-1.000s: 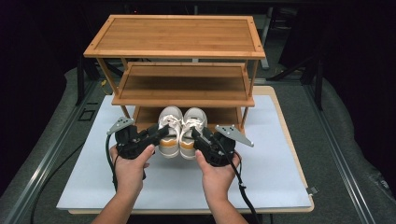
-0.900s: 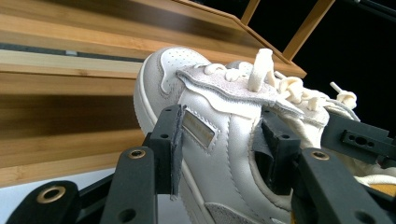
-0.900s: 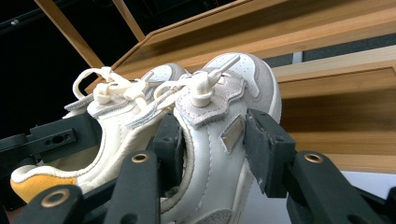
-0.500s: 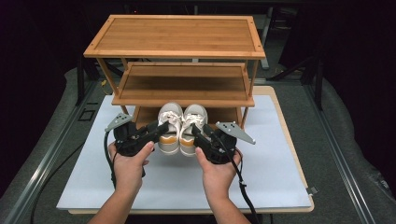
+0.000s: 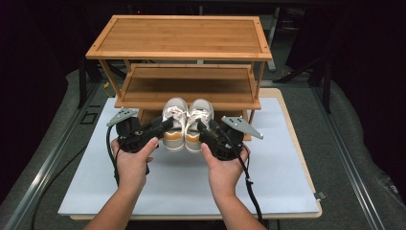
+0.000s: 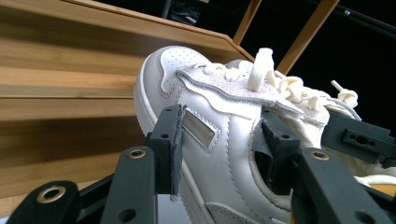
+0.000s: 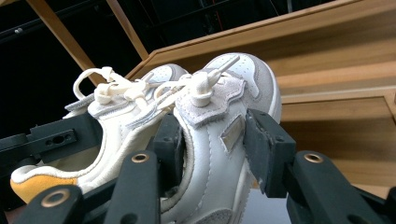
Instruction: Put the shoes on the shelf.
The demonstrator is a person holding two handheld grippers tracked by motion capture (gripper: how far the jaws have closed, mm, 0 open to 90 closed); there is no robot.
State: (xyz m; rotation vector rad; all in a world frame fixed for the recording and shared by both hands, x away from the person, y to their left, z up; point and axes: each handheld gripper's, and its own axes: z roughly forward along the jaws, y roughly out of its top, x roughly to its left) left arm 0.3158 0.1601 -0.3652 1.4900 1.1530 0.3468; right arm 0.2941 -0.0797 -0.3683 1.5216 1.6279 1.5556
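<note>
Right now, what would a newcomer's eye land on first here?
The pair of white sneakers, side by side at the table's middle, toes toward the bamboo shoe rack. Each is clamped across its side: the left gripper on the left shoe, the right gripper on the right shoe.

A wooden shelf rack (image 5: pixel 178 36) stands at the top middle of the high view. It has a flat top board and a lower board under it, held up by thin slanted wooden legs. The rack sits on a wooden table (image 5: pixel 293 143), and a big pale blue-grey mat (image 5: pixel 282 177) covers most of the table top. Around the table lies grey cloth (image 5: pixel 364 158), which shows at the left and right sides of the picture. A metal rail (image 5: pixel 52 158) runs along the lower left. The room behind is very dark, almost black, with dim dark stands at the upper right. Light falls from above onto the rack and mat.
</note>
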